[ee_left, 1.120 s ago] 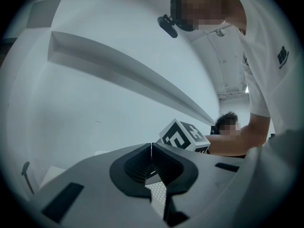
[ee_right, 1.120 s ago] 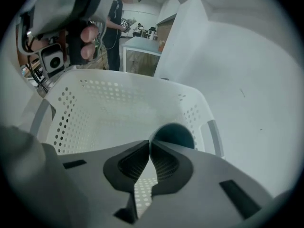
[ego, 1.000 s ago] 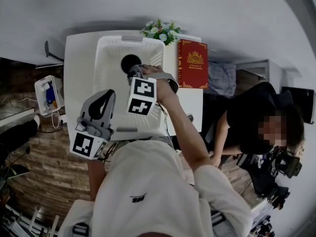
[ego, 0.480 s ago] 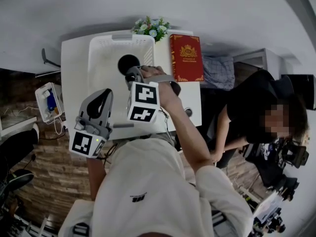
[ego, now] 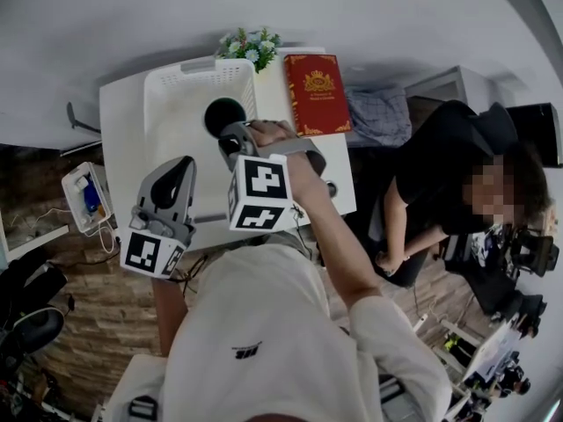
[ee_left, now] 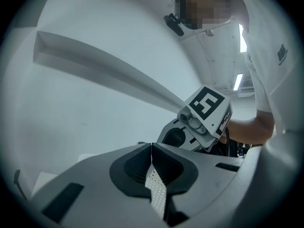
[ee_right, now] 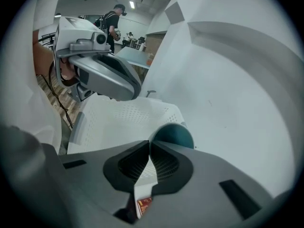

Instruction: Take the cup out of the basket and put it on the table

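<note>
A dark teal cup [ego: 223, 112] hangs above the right side of the white perforated basket [ego: 189, 86], which stands on the white table [ego: 121, 139]. My right gripper [ego: 232, 135] is shut on the cup's rim and tilts downward. In the right gripper view the cup [ee_right: 175, 134] shows just past the right gripper [ee_right: 150, 144], with the basket [ee_right: 126, 115] below. My left gripper [ego: 179, 167] hovers at the basket's front left. In the left gripper view the left gripper [ee_left: 151, 148] is shut, with nothing seen held.
A red book [ego: 310, 93] lies on the table to the right of the basket, with a small bunch of flowers [ego: 249, 46] behind it. A person in black [ego: 449, 192] sits at the right. A white box [ego: 84, 196] sits on the wooden floor at the left.
My right gripper has risen with the cup, lifting it higher over the basket. The left gripper has shifted slightly and stays shut.
</note>
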`<action>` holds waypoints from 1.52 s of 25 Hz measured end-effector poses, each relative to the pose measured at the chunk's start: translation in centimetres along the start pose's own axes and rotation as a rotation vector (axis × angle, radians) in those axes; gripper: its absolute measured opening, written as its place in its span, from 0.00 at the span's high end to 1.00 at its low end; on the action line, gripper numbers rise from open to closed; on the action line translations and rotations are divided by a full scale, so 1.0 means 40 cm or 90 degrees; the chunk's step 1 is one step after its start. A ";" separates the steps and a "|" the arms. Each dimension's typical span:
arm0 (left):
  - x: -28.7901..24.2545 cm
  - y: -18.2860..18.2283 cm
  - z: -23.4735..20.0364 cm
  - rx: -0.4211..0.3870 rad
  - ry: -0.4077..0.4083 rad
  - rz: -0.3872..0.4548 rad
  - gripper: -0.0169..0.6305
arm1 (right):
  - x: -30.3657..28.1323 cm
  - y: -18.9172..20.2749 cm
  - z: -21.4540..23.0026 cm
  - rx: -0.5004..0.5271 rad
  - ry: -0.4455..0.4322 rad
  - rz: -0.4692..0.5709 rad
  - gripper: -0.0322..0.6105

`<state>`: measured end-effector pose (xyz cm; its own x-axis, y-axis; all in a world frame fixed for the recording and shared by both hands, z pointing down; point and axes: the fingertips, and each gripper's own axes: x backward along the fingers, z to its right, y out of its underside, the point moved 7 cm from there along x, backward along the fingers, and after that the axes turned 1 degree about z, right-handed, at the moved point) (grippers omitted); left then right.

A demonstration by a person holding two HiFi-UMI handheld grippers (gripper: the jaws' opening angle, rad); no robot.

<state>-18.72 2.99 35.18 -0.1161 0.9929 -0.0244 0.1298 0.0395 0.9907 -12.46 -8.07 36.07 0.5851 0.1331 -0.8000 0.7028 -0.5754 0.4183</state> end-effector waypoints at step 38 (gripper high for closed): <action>-0.188 0.027 0.186 -0.032 0.215 -0.023 0.95 | 0.246 0.237 -0.083 -0.171 0.117 -0.067 0.91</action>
<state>-10.38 -3.59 35.46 -0.4407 0.8974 -0.0218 0.0719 0.0595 0.9956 1.30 -9.52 33.58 0.5491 0.3380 -0.7644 0.8307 -0.3207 0.4550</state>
